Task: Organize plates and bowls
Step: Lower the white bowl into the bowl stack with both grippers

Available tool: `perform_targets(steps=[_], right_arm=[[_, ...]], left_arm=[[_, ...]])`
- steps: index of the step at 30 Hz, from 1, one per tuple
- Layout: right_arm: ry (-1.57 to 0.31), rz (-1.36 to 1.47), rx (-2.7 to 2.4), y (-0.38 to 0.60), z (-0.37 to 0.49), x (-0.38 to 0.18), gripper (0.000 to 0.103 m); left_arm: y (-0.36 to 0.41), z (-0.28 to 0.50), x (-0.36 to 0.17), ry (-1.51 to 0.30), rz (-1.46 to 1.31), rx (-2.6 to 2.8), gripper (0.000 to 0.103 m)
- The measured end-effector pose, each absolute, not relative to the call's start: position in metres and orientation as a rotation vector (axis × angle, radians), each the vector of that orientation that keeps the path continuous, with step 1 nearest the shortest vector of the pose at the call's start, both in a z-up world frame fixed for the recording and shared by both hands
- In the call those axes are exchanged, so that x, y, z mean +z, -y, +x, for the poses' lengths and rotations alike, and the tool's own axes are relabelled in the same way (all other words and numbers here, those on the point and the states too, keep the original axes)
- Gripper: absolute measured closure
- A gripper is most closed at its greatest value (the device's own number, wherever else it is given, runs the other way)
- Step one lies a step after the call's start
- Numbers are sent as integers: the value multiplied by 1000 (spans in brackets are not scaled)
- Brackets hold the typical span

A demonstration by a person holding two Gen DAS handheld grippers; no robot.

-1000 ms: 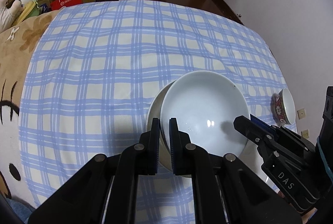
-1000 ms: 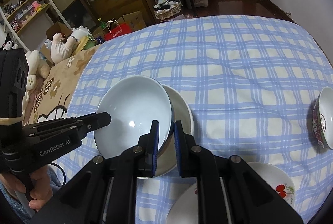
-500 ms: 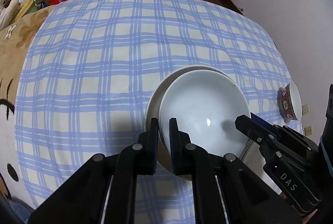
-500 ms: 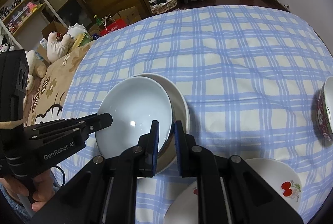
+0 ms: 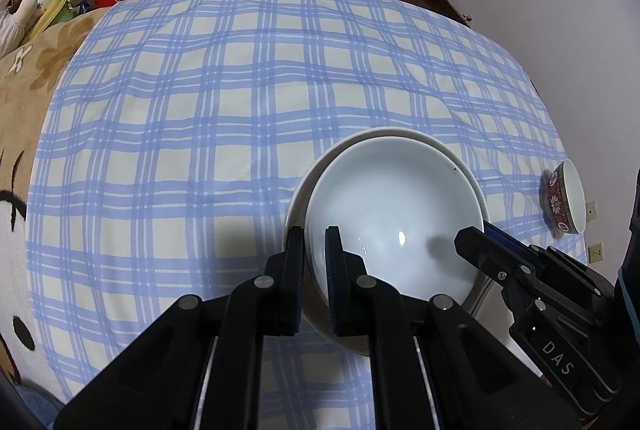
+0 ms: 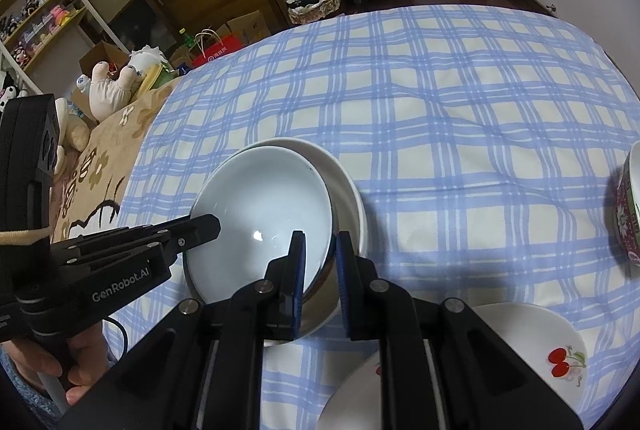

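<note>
2 grippers pinch the pale bowl's (image 5: pixel 394 214) opposite rims: left gripper (image 5: pixel 315 262) clamped, right gripper (image 6: pixel 319 270) clamped too; bowl nested in white bowl (image 6: pixel 346 186).

My left-wrist camera sits just behind the left gripper (image 5: pixel 315 234), looking steeply down and forward along its black fingers, very near the pale blue-white glazed bowl (image 5: pixel 394 218) and facing across the blue-and-cream checked cloth (image 5: pixel 224 102) toward the far wooden furniture. My right-wrist camera rides behind the right gripper (image 6: pixel 320 242), tilted down less steeply, approaching the same bowl (image 6: pixel 260 214) from its opposite side. Both views share that bowl, the checked cloth (image 6: pixel 460 118), the red patterned small bowl (image 5: pixel 564 200) (image 6: pixel 628 214) at the right edge, and each catches the other gripper
</note>
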State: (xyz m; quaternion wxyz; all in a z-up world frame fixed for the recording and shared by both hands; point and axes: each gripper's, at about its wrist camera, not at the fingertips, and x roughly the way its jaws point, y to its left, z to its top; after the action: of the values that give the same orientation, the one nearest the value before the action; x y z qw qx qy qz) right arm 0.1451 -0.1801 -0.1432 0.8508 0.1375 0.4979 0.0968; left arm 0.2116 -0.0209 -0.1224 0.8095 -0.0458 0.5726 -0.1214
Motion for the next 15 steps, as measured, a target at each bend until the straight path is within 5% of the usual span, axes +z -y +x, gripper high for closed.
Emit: perform_targets(steps=[15], right_arm=[[-1050,278,193,175,147,-144,85]], left_arm=[[22,214,-124,-1220,-92,-260,91]])
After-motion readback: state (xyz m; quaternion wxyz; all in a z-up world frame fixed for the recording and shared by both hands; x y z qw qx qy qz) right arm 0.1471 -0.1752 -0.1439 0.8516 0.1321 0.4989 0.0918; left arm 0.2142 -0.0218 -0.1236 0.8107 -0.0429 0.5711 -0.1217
